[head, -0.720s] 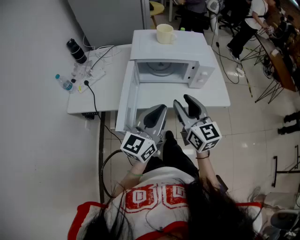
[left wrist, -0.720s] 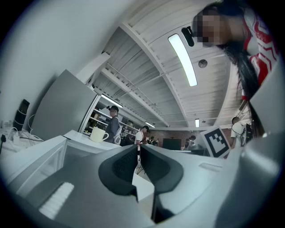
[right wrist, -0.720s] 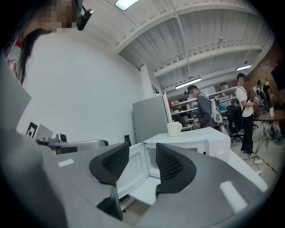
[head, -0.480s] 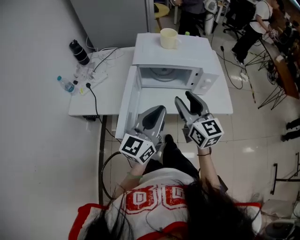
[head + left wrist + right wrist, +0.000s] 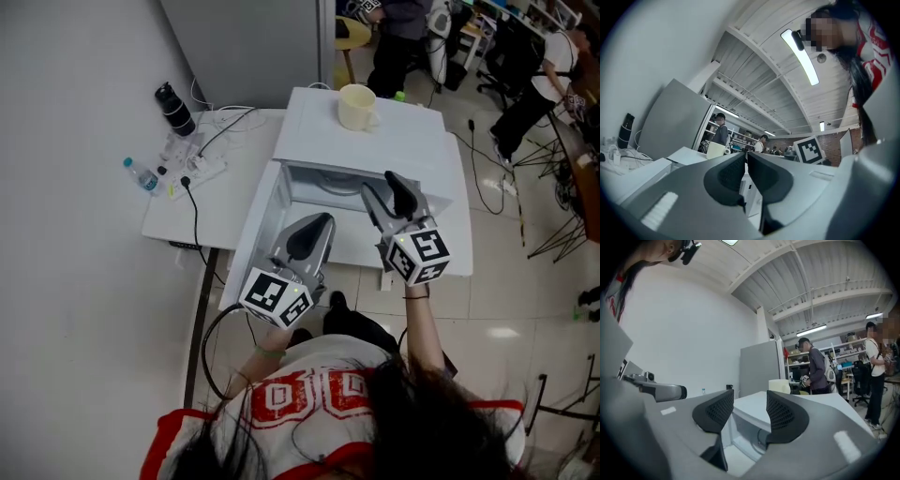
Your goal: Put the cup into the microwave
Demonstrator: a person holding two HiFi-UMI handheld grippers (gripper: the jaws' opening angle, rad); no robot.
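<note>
A cream cup (image 5: 357,106) stands on top of the white microwave (image 5: 412,141), near its back edge. The microwave's door (image 5: 251,230) hangs open to the left, and the turntable shows inside. My right gripper (image 5: 389,191) is open in front of the cavity, below the cup, with nothing between its pads. In the right gripper view the cup (image 5: 779,386) sits beyond the open right gripper (image 5: 749,412), above the microwave top (image 5: 754,408). My left gripper (image 5: 312,227) is shut and empty by the open door. In the left gripper view, its (image 5: 746,158) jaws meet and the cup (image 5: 716,149) is far ahead.
Left of the microwave, the white table (image 5: 211,206) carries a black flask (image 5: 175,108), a small water bottle (image 5: 141,175), a power strip (image 5: 202,172) and cables. People (image 5: 398,37), chairs and desks stand behind the table. Tiled floor lies to the right.
My right gripper has moved forward and up, close to the microwave's opening. The head view has shifted, so the table sits lower in the picture. The left gripper has hardly moved.
</note>
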